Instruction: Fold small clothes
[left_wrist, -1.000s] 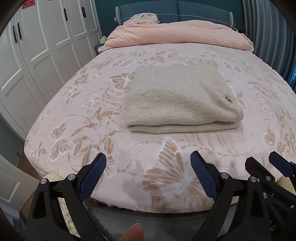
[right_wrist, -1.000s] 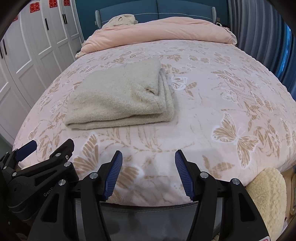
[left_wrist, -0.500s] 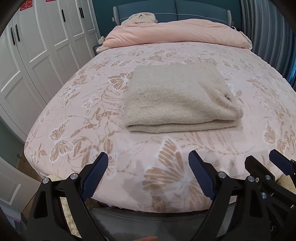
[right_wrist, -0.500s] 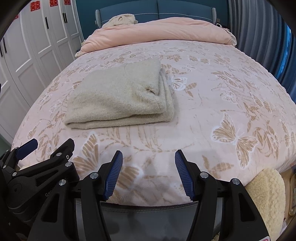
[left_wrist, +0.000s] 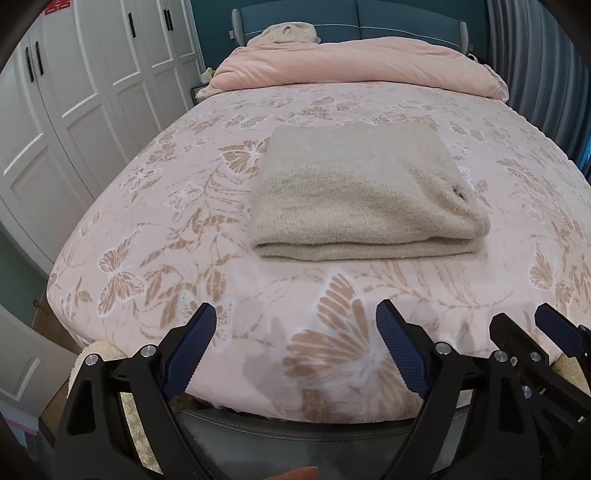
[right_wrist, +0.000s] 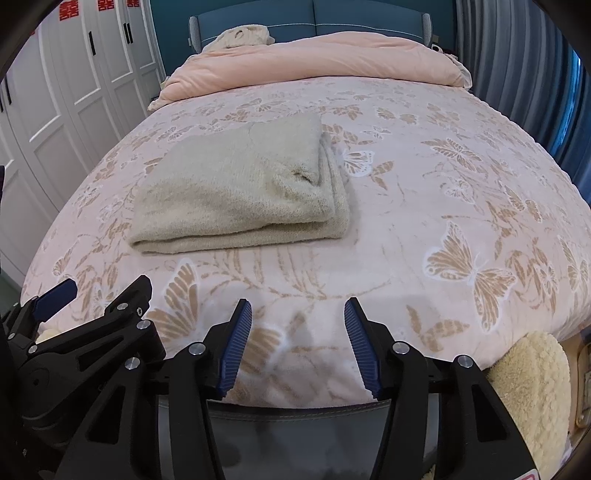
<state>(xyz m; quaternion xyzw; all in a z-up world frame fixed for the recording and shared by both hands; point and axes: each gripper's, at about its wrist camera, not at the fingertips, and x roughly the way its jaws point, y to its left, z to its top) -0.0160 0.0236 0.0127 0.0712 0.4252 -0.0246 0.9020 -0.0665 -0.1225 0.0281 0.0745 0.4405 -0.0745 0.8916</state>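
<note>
bed (left_wrist: 192, 236) | on it: folded beige sweater (left_wrist: 362, 192), pink duvet (left_wrist: 354, 66)

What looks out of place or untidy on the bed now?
Little stands out. The folded beige sweater lies flat on the butterfly bedspread, but at its right end the layers are bunched, with a small dark gap at the fold. Both the left gripper and the right gripper are open and empty.
</note>
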